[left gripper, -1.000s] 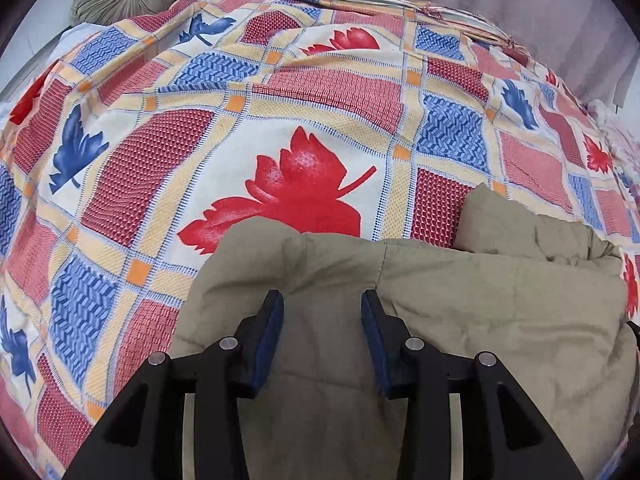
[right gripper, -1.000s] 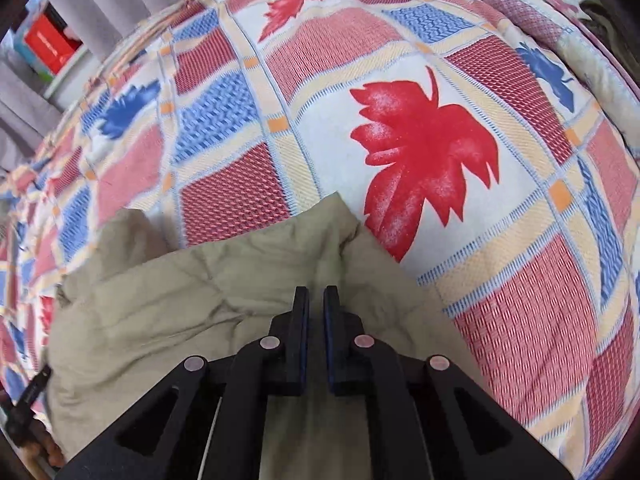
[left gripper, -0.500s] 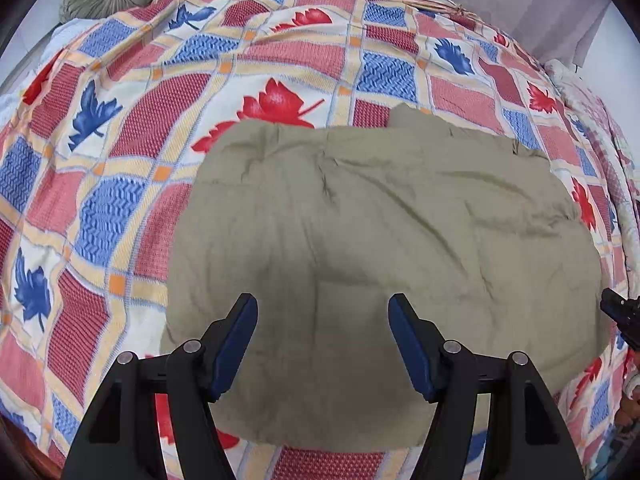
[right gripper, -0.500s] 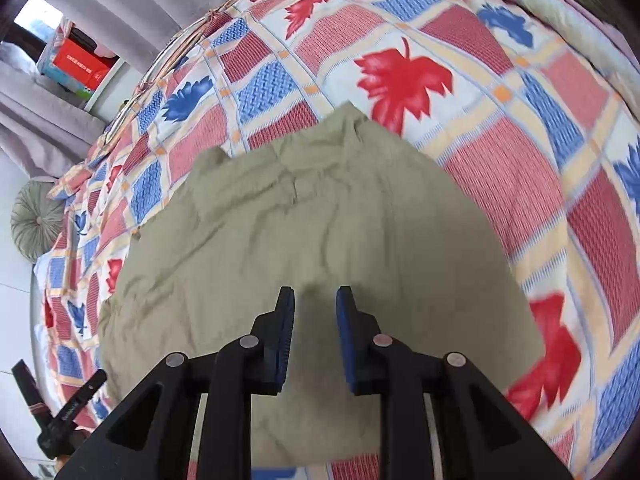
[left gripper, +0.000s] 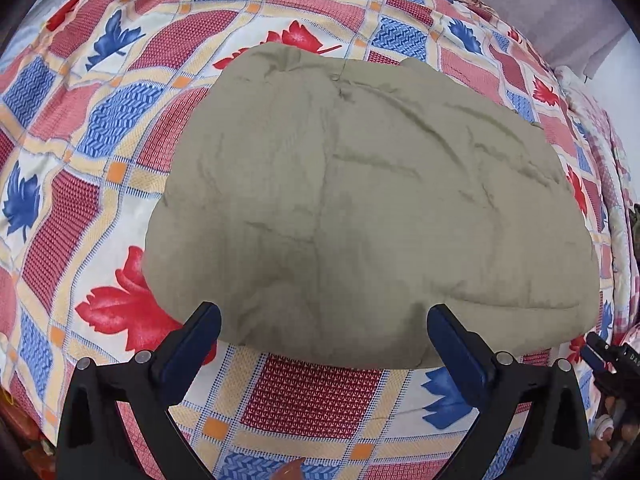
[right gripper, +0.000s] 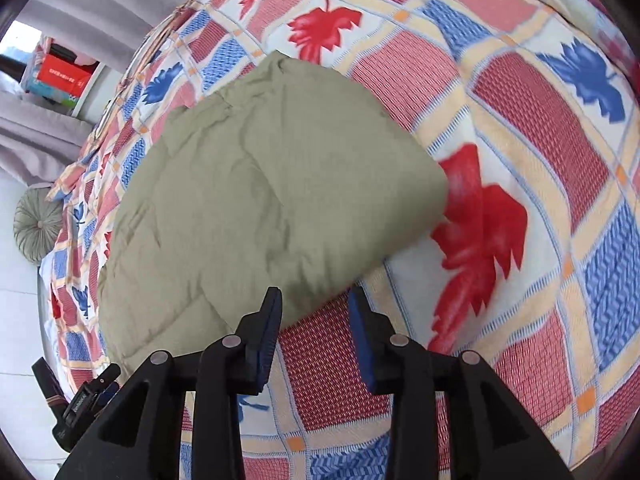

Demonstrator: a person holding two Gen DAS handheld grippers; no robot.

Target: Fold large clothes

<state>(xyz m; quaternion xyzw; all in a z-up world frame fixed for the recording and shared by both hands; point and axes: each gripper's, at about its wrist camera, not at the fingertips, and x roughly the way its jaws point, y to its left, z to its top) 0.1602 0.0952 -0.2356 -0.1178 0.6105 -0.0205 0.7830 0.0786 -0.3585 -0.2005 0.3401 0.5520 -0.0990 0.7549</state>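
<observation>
the garment point(left gripper: 360, 208) has been let go and lies folded on the bed point(left gripper: 80, 184); the left hand-held gripper point(left gripper: 324, 332) and right hand-held gripper point(right gripper: 314, 332) are opening, empty, drawn back.

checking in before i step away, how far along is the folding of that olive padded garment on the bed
Done: the olive padded garment lies as a compact folded bundle on the leaf-patterned bedspread. In hand: nothing; the left gripper and right gripper are both opening with no cloth between their pads. Left: perhaps smoothing the creases; whether another fold is needed can't be told.
</observation>
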